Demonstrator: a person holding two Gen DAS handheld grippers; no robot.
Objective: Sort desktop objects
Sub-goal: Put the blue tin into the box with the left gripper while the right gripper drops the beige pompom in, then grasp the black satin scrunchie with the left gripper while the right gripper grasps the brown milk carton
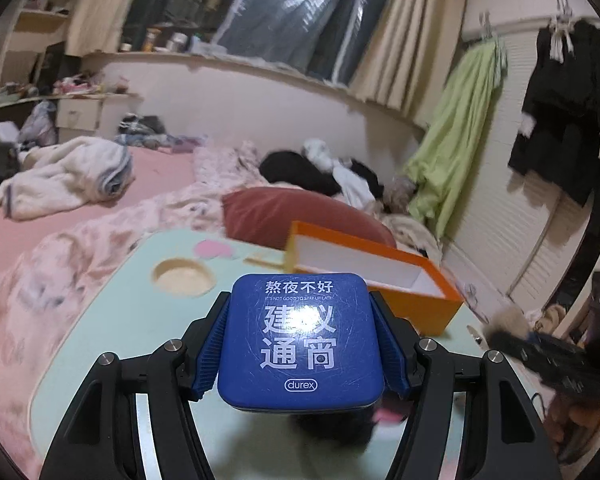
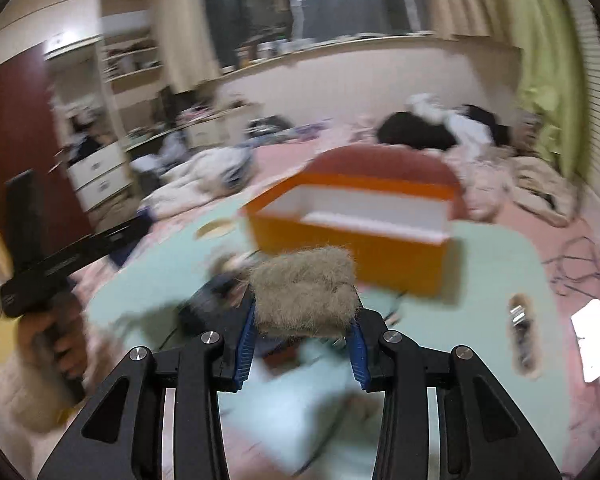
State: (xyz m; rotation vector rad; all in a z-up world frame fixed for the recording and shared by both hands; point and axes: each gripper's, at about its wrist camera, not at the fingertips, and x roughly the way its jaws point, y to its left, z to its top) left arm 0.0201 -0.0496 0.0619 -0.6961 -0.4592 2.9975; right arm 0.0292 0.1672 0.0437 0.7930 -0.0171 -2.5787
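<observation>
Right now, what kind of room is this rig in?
A lived-in bedroom, most likely. A bed with pink sheets and rumpled bedding fills the middle, clothes hang along the slatted wall, and a curtained window sits behind. The work goes on at a small pale green table beside the bed.

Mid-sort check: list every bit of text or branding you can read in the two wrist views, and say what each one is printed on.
All on the lid of the blue tin, seen in the left wrist view:
"熬夜不好"
"IT'S NOT GOOD TO STAY UP LATE" (small, scratched, only just legible)
"建议通宵" (second character partly lost in glare)
"durex"
The black handheld device in the right wrist view carries a marking too blurred to read.
The orange box shows no text.
</observation>
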